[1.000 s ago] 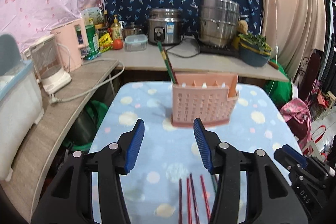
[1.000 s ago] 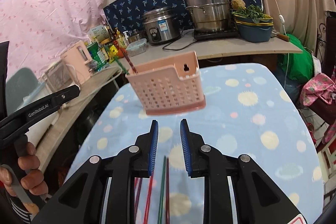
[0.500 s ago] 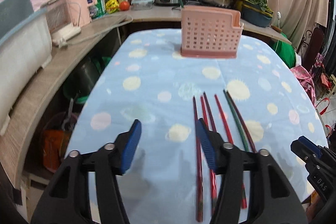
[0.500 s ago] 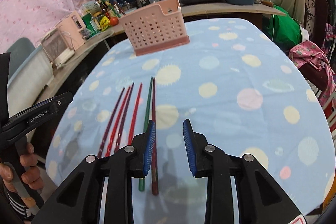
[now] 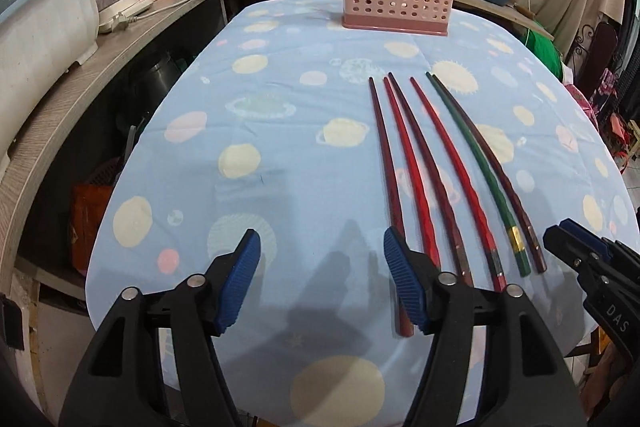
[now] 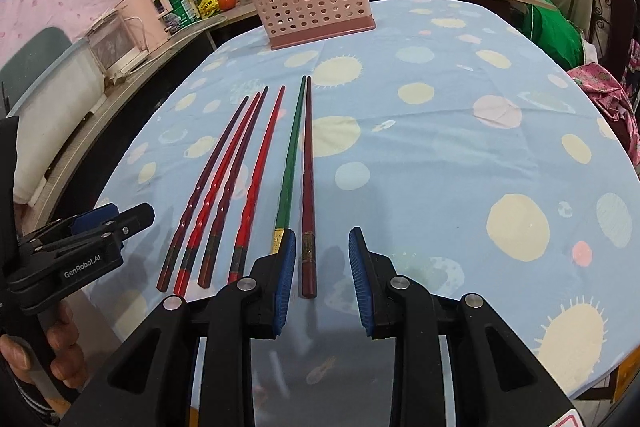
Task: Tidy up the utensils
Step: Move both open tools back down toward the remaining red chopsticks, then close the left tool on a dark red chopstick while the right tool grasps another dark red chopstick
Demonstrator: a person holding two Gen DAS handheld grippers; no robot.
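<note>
Right gripper [image 6: 321, 275]: your jaws stand apart, holding nothing; the butt end of the dark red chopstick [image 6: 307, 187] lies between them, nearer the left jaw.
Left gripper [image 5: 320, 281]: your jaws are wide apart and empty, over bare cloth; the nearest chopstick runs under the right jaw, not between the 2.
Chopsticks: 6 lie on the table [image 6: 460, 155] in a loose row, 4 red or maroon ones on the left [image 6: 224, 183], then the green chopstick [image 6: 291, 155] and the dark red one touching or nearly touching at their tips.
Long axis: each stick points away from you toward the pink holder [image 6: 310, 1], so it runs along the jaws' reach, thick end closest to you.
Nearer hand: the right one, by my reading; it sits over the dark red stick.
Holder: upright at the far end of the table, well apart from the row; 1 or 2 sticks appear to stand in it already.
Right view only: the left jaw covers the green stick's butt, so closing may catch both.
Left view only: the green and dark red butts lie apart, with your right gripper just beside them.
</note>
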